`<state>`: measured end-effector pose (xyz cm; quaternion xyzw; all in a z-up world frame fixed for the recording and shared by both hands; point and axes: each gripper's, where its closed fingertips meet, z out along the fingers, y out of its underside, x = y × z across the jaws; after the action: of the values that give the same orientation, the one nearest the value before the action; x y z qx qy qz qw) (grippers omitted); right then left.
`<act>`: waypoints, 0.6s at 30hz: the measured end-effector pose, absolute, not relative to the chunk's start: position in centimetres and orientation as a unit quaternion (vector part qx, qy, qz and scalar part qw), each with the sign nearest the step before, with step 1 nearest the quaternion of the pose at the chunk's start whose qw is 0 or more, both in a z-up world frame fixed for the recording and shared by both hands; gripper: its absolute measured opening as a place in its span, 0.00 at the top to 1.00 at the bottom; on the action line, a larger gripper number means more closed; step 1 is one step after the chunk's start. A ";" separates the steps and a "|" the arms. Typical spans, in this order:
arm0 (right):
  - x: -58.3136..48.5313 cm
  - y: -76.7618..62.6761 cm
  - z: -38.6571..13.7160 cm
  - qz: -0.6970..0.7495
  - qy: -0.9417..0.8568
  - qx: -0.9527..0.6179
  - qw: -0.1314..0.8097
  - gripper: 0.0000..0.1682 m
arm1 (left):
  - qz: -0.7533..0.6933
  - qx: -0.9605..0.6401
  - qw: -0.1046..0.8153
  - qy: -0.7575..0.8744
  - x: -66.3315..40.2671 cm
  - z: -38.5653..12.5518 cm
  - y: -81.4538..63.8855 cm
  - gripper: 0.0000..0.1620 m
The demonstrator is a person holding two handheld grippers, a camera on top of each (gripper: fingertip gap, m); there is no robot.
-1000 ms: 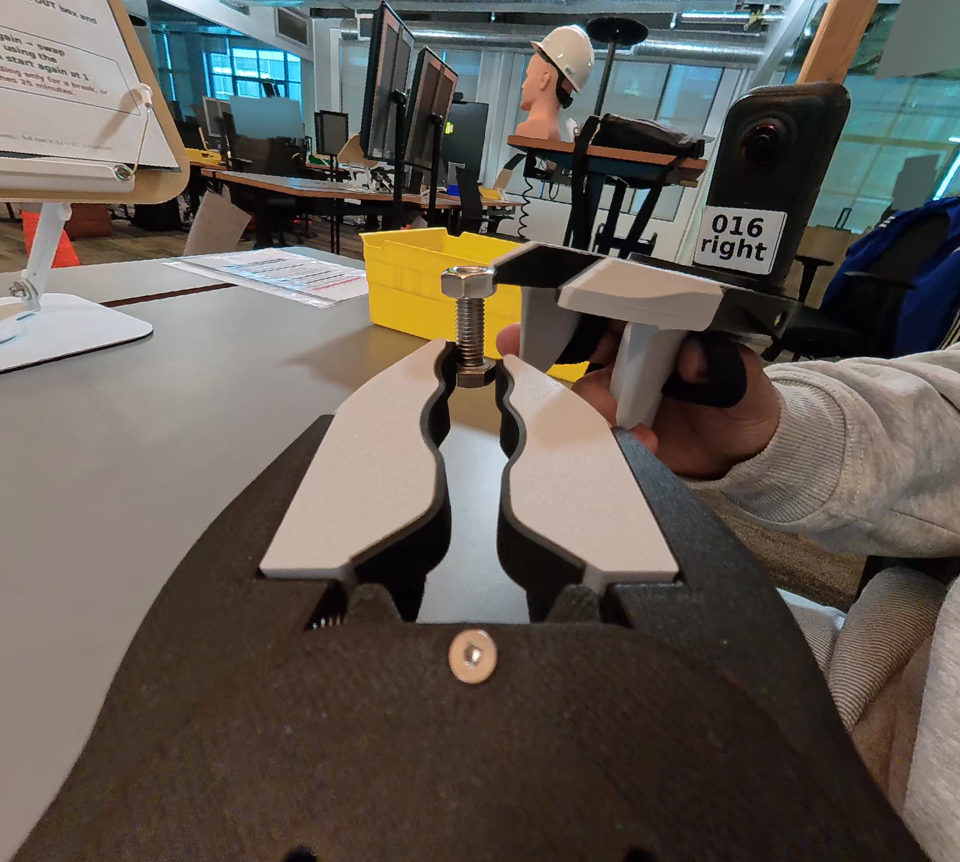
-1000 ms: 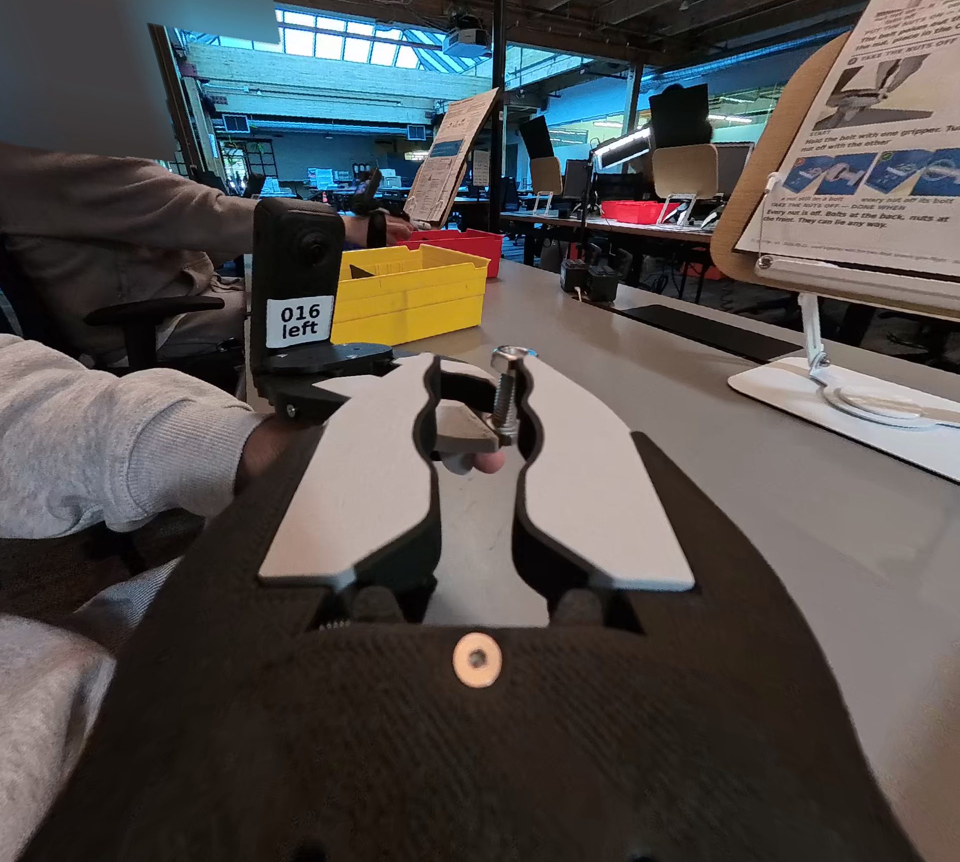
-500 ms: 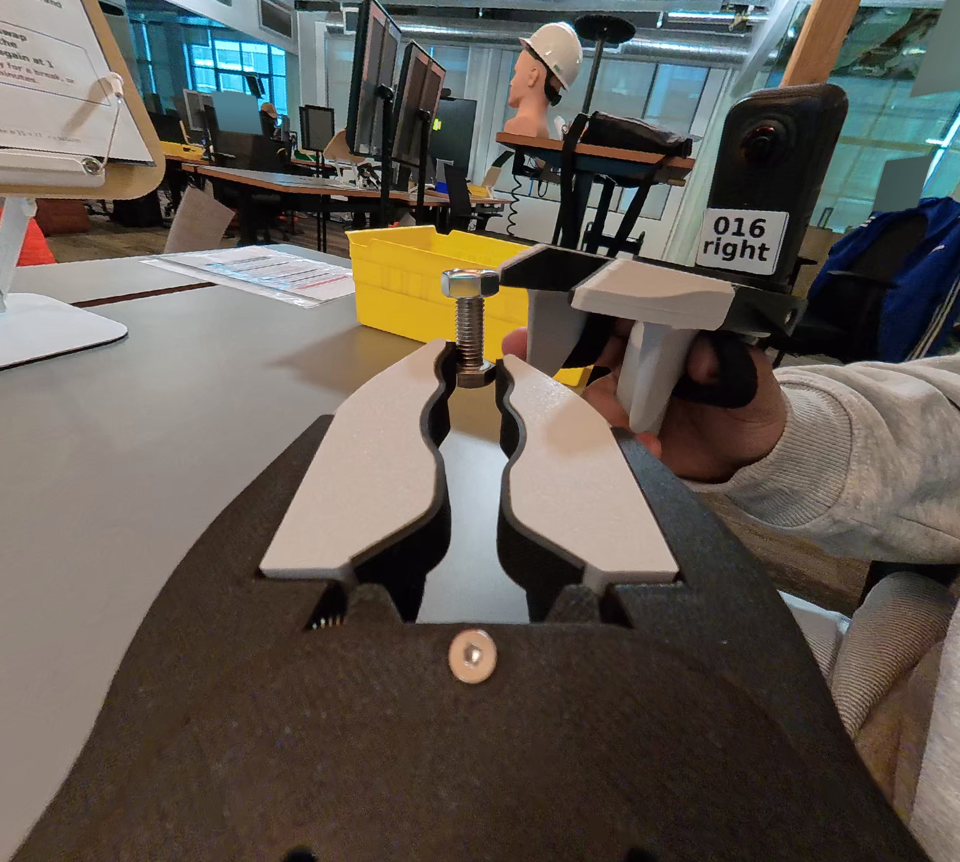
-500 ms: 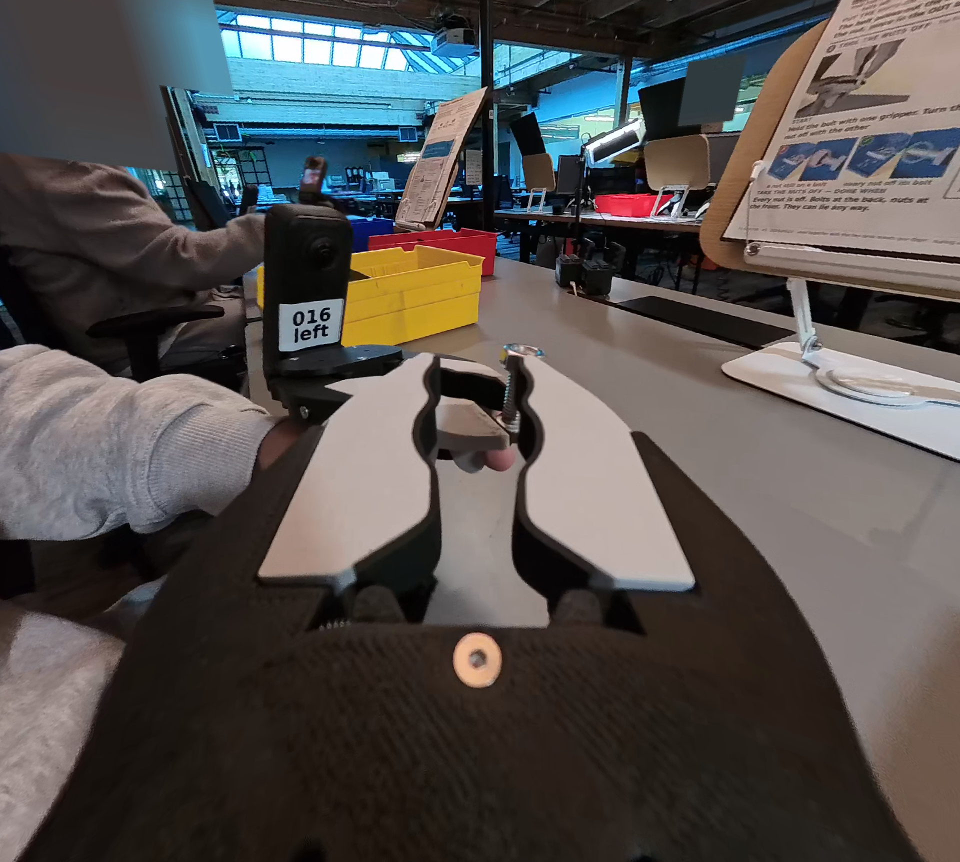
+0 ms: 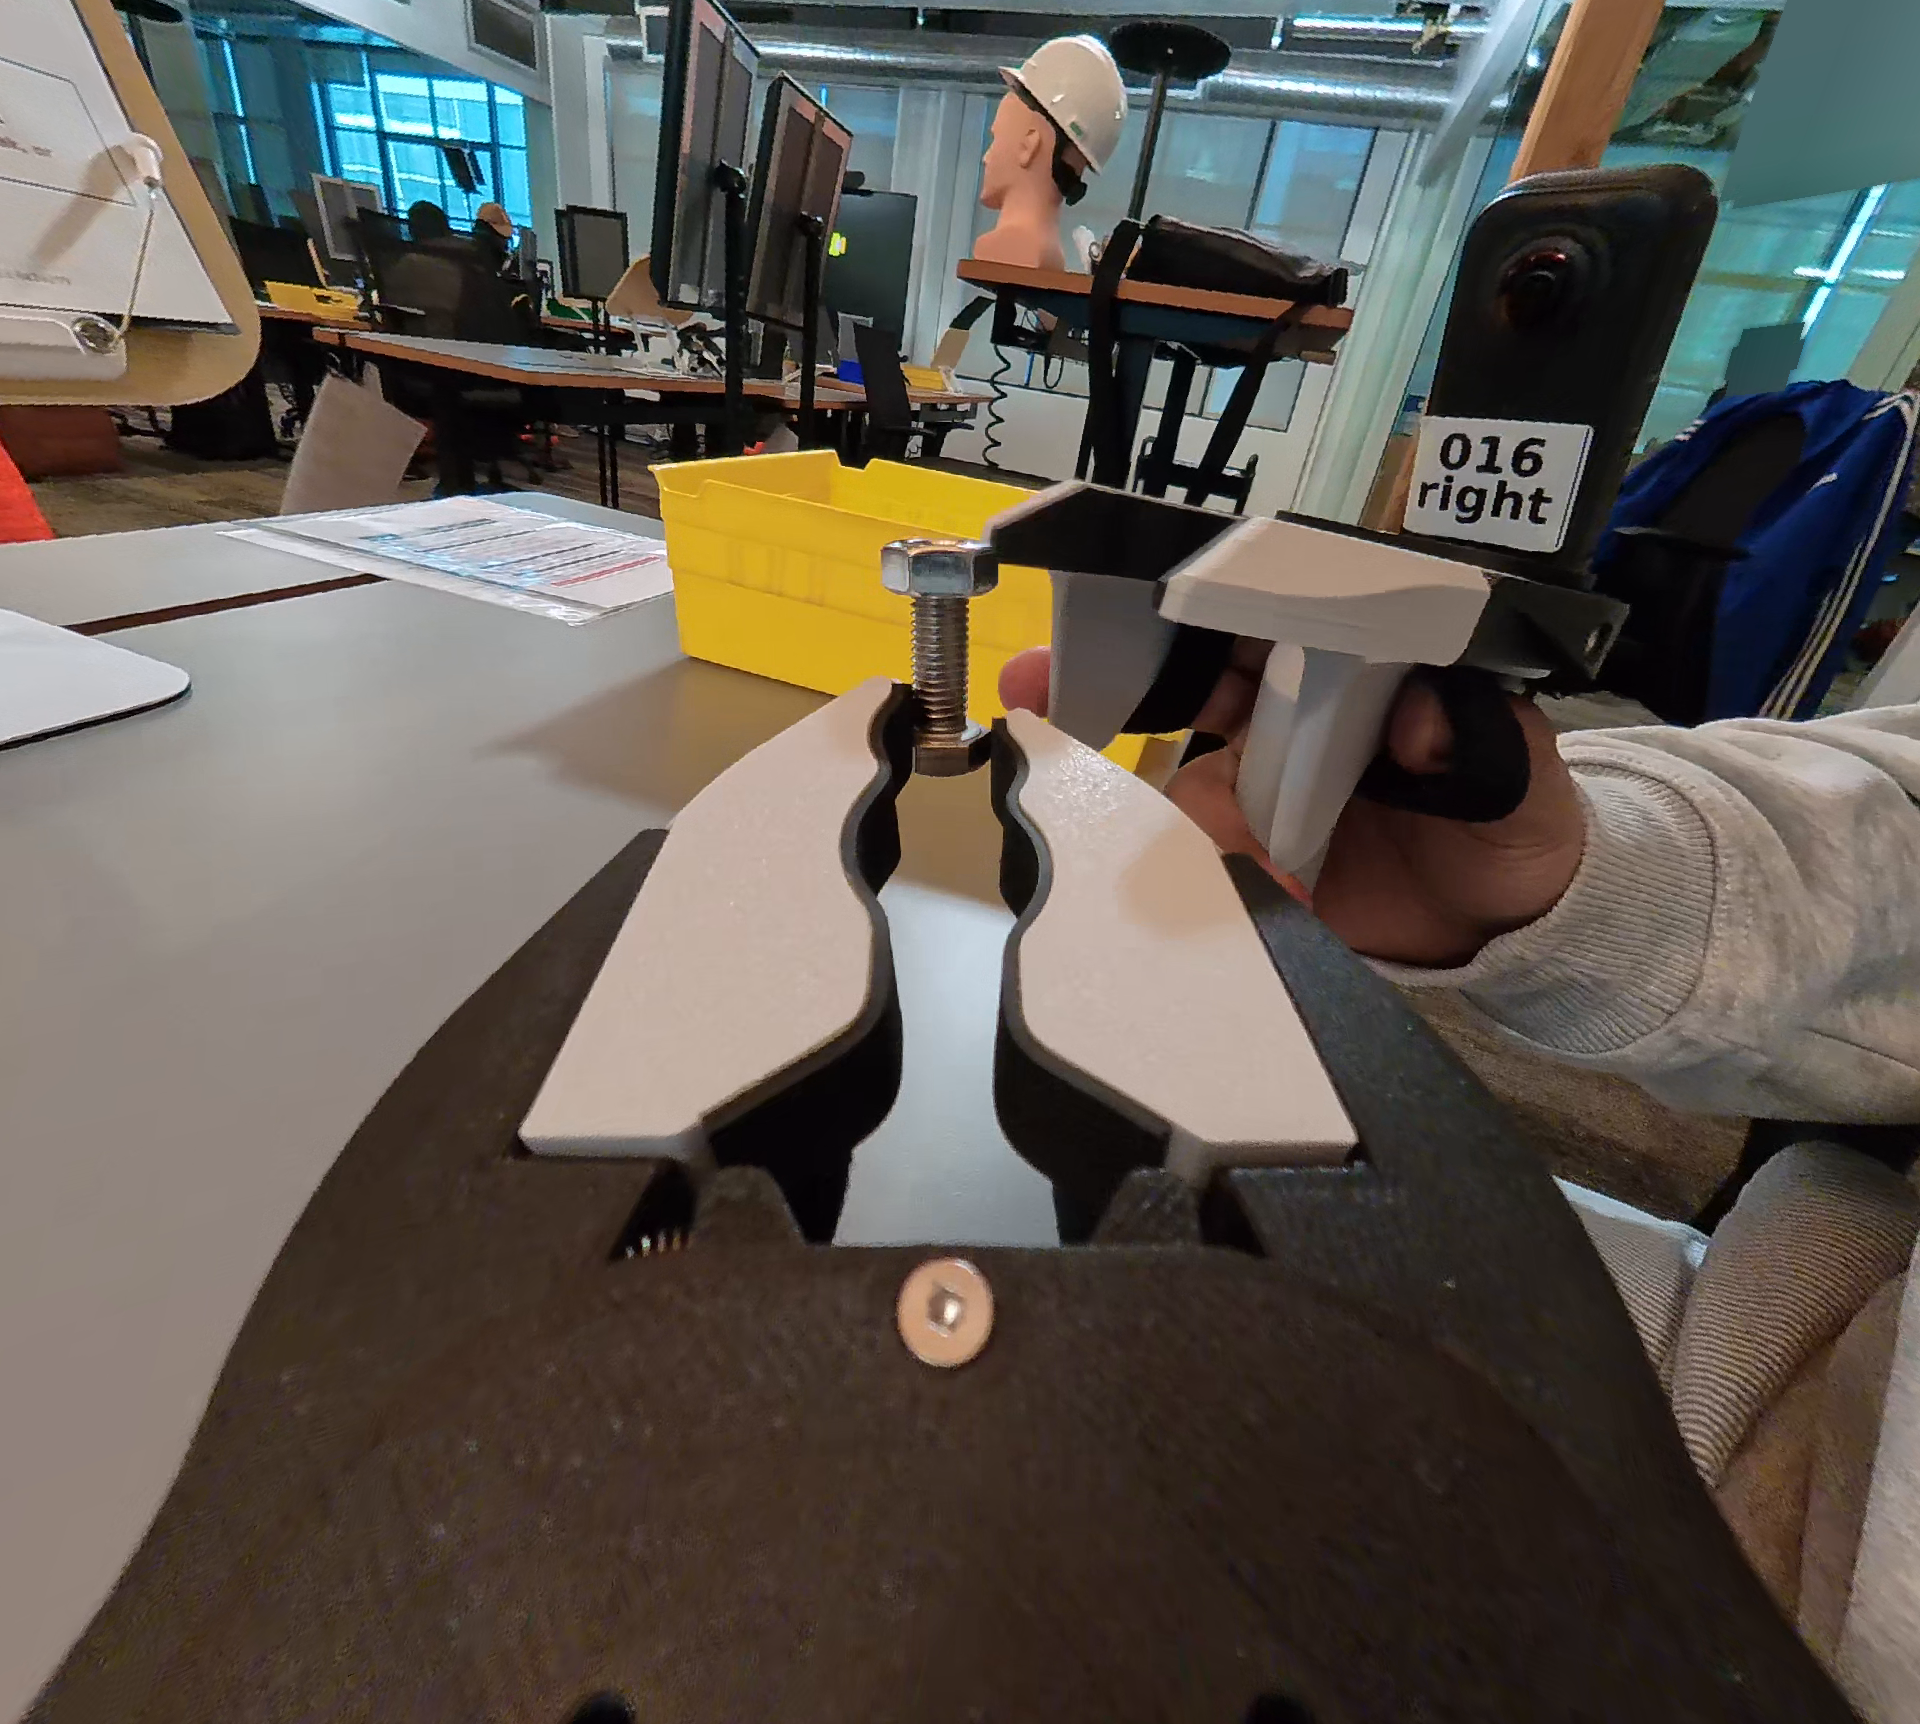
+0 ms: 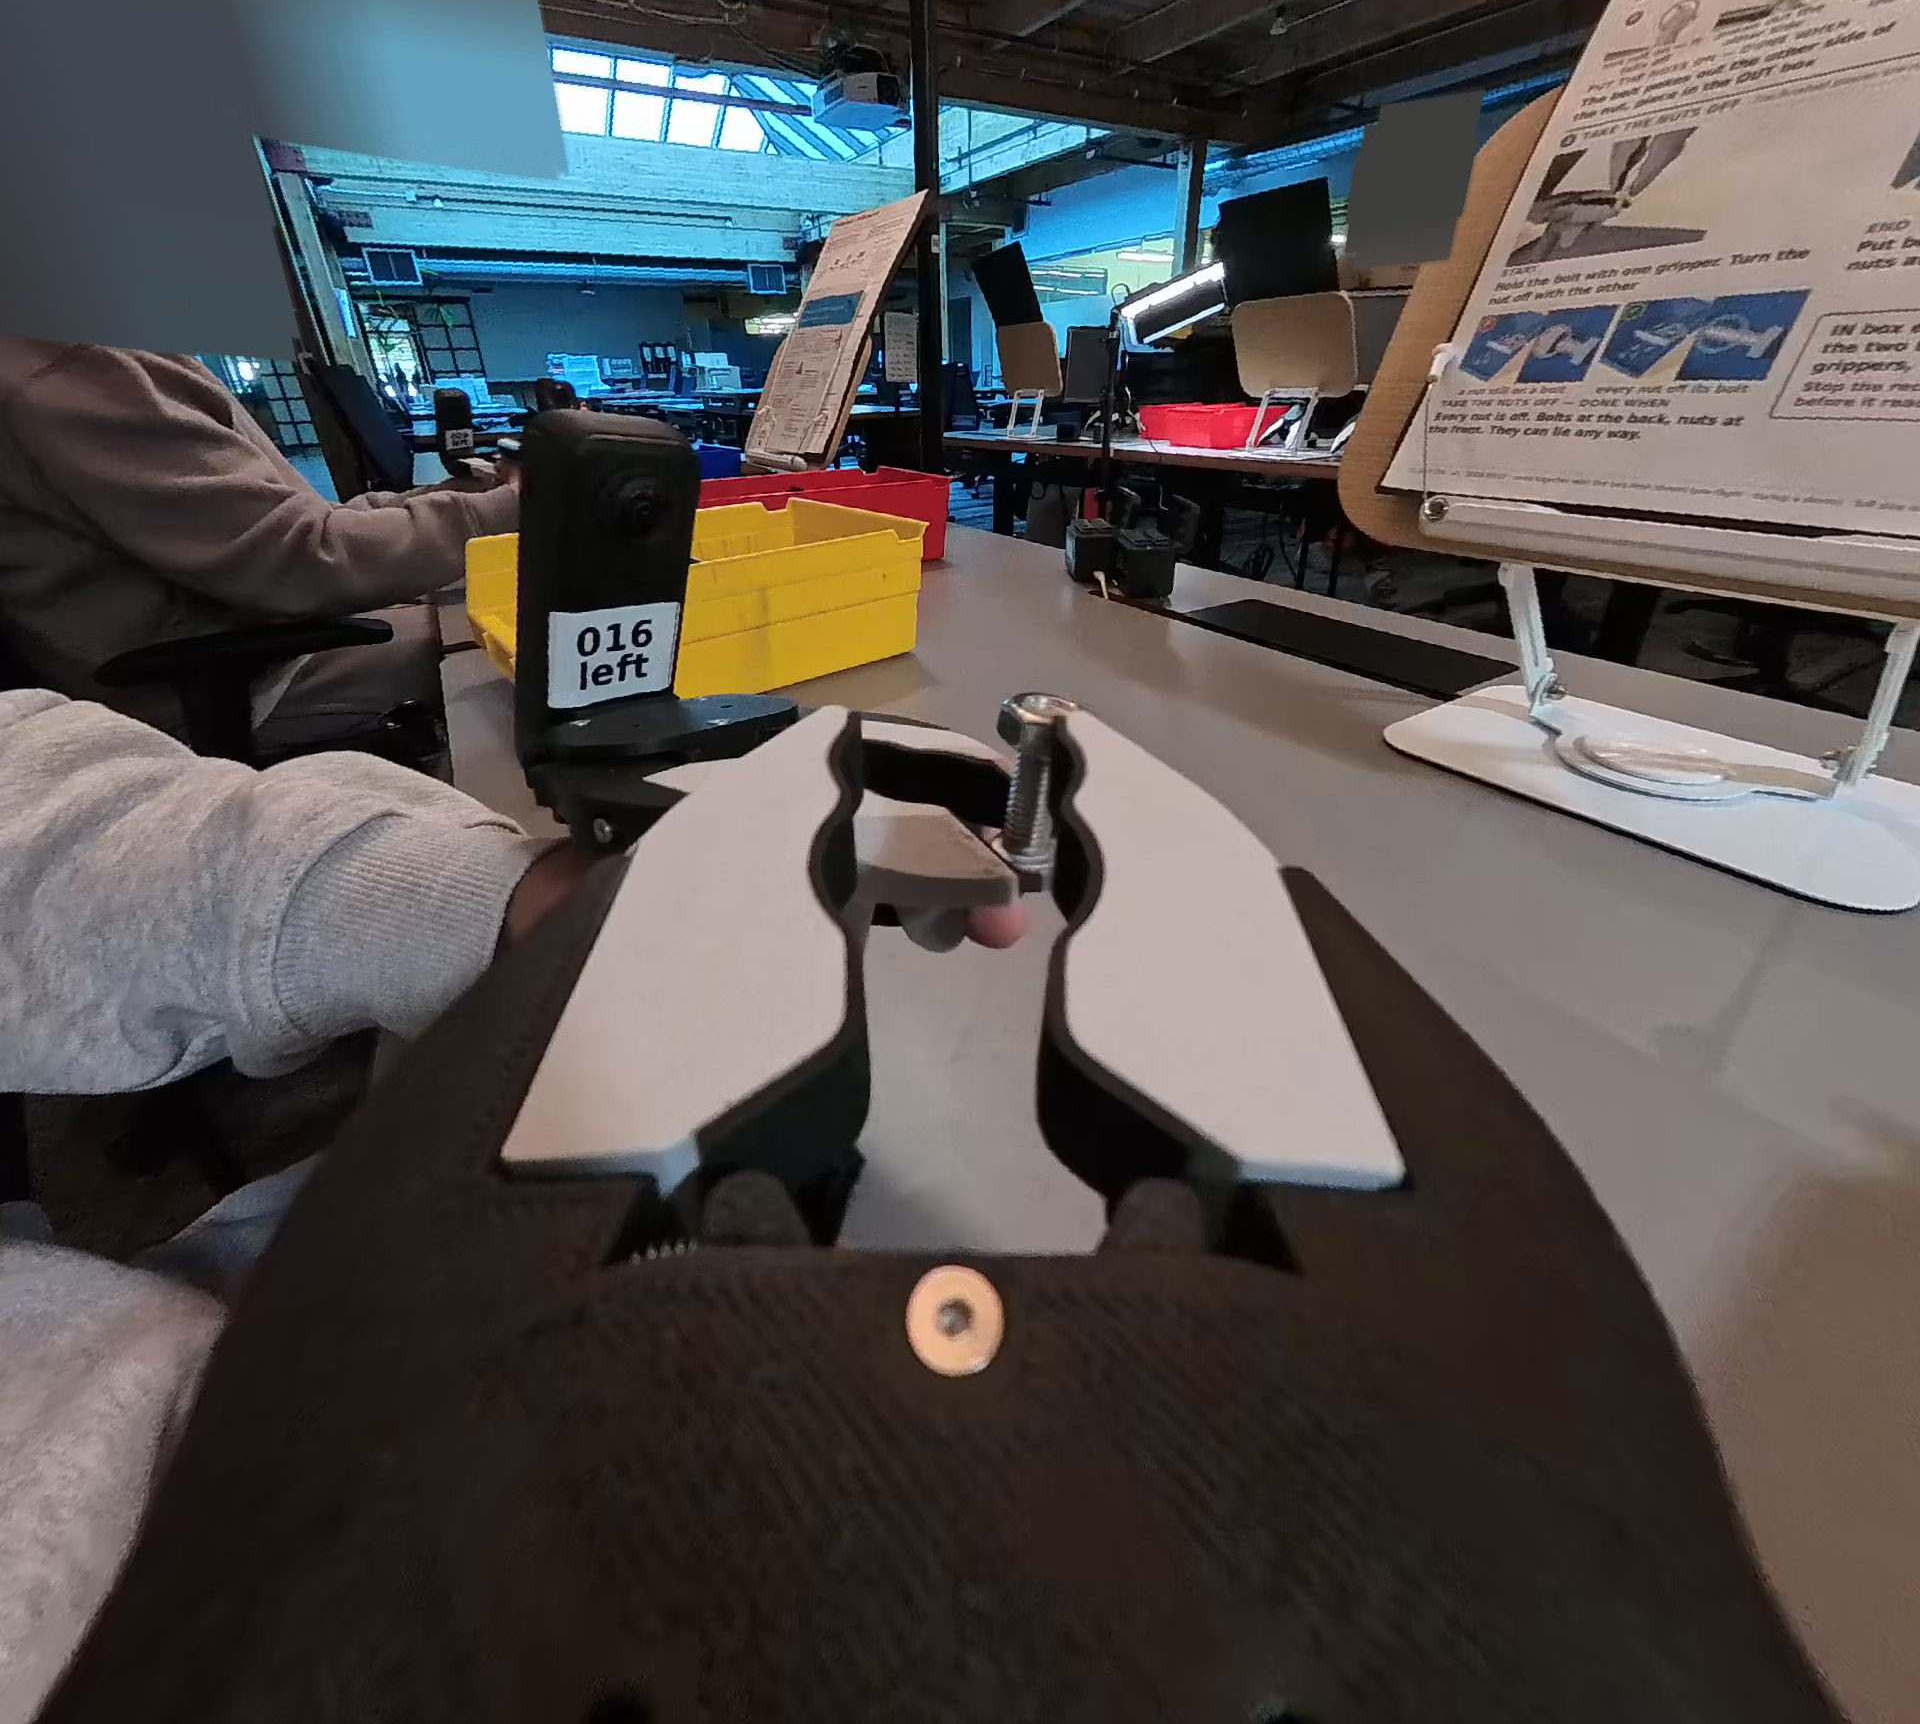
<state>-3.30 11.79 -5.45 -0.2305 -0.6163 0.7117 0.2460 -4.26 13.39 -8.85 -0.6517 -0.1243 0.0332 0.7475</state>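
A steel bolt [image 5: 940,635] stands upright, head up, with a nut [image 5: 940,747] on its lower end. My left gripper [image 5: 943,729] is shut on the nut and holds the bolt above the grey table [image 5: 312,791]. The right gripper's fingers [image 5: 1320,604] come in from the right, level with the bolt head. In the right wrist view my right gripper [image 6: 956,739] is open around the bolt [image 6: 1029,791], whose head sits against the inside of the right finger. A left gripper finger [image 6: 935,859] shows between them.
A yellow bin [image 5: 831,573] stands on the table just behind the bolt, and it also shows in the right wrist view [image 6: 800,594] with a red bin [image 6: 831,495] behind. An instruction board on a white stand [image 6: 1662,801] is to the right. A laminated sheet [image 5: 468,542] lies far left. Another person's sleeve [image 6: 156,511] is at left. My left and right fingertips are right by each other.
Both views have swung a little and the background has shifted. The left gripper still holds the nut. The right gripper stays open at the bolt head.
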 end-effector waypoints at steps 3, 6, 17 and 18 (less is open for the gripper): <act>-3.8 11.9 -5.6 0.709 -0.614 -0.241 0.247 0.75 | 0.035 -0.652 0.747 -0.121 -4.1 -8.8 13.3 0.91; -3.5 11.1 -5.8 0.716 -0.620 -0.231 0.224 0.74 | 0.038 -0.652 0.747 -0.122 -4.1 -8.8 13.1 0.90; -3.7 10.0 -5.7 0.719 -0.621 -0.214 0.228 0.69 | 0.053 -0.650 0.745 -0.141 -4.8 -8.9 11.8 0.90; -3.6 9.6 -5.9 0.720 -0.625 -0.209 0.217 0.69 | 0.053 -0.653 0.742 -0.141 -4.7 -9.0 11.8 0.90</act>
<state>-3.63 9.63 -5.87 -0.2093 -0.6253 0.7198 0.2169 -4.73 11.76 -8.96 -0.6529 -0.1408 0.0529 0.7423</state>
